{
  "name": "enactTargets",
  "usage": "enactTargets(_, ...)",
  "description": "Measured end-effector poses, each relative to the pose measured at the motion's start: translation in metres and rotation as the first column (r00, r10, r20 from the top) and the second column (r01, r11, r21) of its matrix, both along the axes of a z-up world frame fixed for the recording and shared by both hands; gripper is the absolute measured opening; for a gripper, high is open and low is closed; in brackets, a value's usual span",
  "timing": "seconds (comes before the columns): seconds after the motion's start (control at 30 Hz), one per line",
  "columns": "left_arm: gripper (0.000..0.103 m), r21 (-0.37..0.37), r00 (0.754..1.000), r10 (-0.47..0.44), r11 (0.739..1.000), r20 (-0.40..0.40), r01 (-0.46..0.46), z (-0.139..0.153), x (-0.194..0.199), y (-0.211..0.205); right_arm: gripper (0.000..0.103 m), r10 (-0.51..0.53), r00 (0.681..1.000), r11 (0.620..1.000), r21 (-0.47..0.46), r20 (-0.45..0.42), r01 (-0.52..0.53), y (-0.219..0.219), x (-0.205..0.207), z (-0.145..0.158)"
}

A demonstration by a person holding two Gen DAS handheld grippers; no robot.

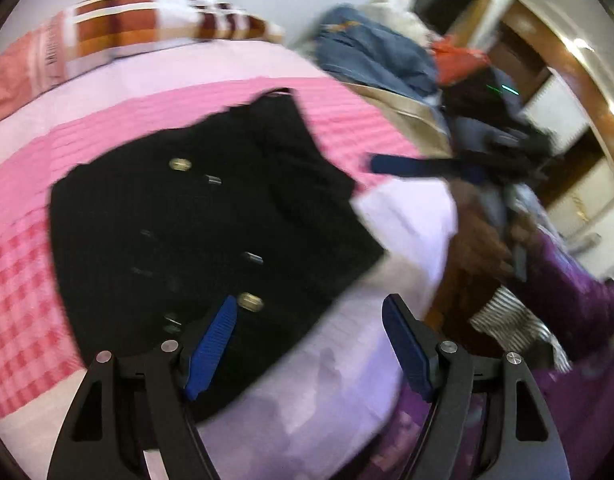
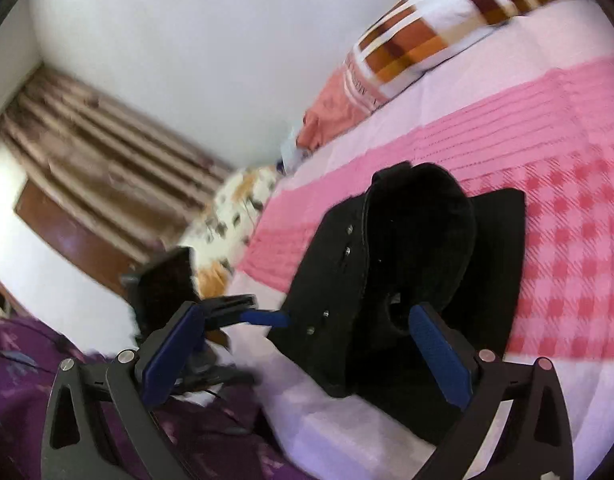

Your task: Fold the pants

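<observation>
Bed with pale lilac sheet (image 1: 407, 220), pink checked woven blanket (image 1: 23, 280) spread across it, folded black pants with metal studs (image 1: 211, 220) on blanket, brown-orange-white plaid pillow (image 2: 439, 32) at far edge

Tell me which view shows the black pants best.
The left wrist view: the pants lie spread on the pink blanket, nearly whole, studs visible. The right wrist view shows the pants bunched and foreshortened, partly behind the right gripper.

both wrists close above pants (image 1: 211, 232), facing bed (image 2: 567, 152)
</observation>
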State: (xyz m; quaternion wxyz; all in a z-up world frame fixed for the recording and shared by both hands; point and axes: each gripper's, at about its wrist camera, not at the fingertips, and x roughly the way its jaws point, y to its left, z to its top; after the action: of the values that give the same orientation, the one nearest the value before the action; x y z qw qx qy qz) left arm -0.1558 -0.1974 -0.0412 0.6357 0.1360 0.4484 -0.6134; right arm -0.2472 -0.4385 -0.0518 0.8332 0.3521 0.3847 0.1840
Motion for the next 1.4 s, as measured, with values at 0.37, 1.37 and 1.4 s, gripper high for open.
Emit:
enactTargets(0.37, 0.076, 0.099, 0.946, -0.325, 0.941, -0.007, 0.324, -0.037, -0.075, -0.033, 0.103, 0.313, 0.939, 0.913, 0.316, -0.142, -0.256, -0.001, 0.083, -0.051)
enactTargets(1.37, 0.067, -0.140, 0.980, 0.023, 0.990, 0.198, 0.005, 0.041, -0.010, -0.024, 0.103, 0.374, 0.901, 0.927, 0.078, -0.219, -0.366, 0.000, 0.067, -0.045)
enactTargets(1.4, 0.067, -0.136, 0.979, 0.026, 0.991, 0.202, 0.002, 0.042, -0.008, -0.025, 0.102, 0.400, 0.887, 0.916, 0.089, -0.228, -0.391, 0.008, 0.067, -0.048)
